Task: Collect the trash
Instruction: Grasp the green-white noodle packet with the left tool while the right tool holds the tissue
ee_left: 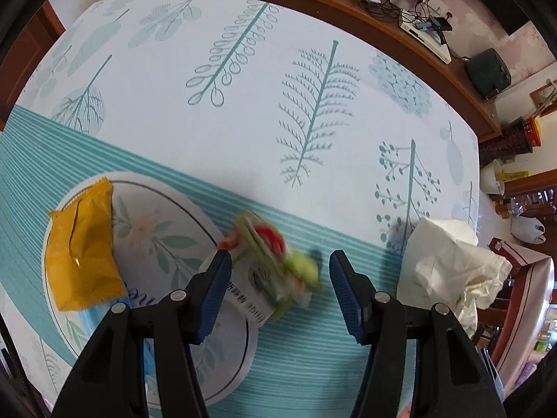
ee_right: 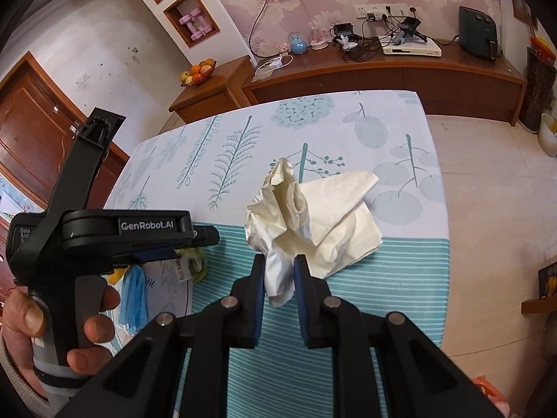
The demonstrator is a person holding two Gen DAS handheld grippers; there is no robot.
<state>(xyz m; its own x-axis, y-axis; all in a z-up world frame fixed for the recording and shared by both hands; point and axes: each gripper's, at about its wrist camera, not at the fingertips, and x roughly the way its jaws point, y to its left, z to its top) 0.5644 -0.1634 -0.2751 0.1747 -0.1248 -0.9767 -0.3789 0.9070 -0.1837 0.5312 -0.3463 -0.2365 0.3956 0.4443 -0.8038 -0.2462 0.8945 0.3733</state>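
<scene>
In the right wrist view, the right tool (ee_right: 280, 268) at lower centre pinches a hanging fold of the crumpled tissue (ee_right: 306, 216); the rest of the tissue rises just beyond the tips, its flat part resting on the bench (ee_right: 243, 146). At lower left a hand (ee_right: 52, 324) grips the other tool's handle. In the left wrist view, the left tool (ee_left: 280, 271) stands spread at lower centre, a blurred snack wrapper (ee_left: 268, 264) between its fingers, no clear contact. Left of it a yellow packet (ee_left: 83, 247) lies on the plate (ee_left: 167, 209)
</scene>
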